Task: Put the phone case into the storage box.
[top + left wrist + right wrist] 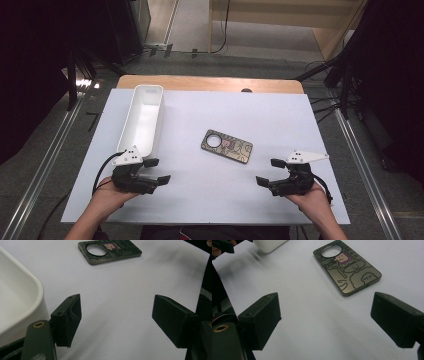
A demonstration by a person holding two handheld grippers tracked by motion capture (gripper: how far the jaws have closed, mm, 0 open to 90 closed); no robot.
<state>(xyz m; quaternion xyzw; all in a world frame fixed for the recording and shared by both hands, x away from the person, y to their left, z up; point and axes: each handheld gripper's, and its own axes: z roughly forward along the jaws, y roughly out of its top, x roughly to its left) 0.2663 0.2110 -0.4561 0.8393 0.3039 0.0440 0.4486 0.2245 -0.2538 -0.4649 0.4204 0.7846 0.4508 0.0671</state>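
Up close — cartoon faces on phone case point(348, 267)

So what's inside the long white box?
Nothing shows inside the white tray: its floor looks bare in the high view. The near wall hides a strip of floor just behind it.

Lab – black curtains point(30, 75), floor rails point(45, 165), cables point(320, 107)

Glossy, seemingly plastic phone case point(348, 267); smooth white tray point(142, 117); matt table cover point(280, 110).
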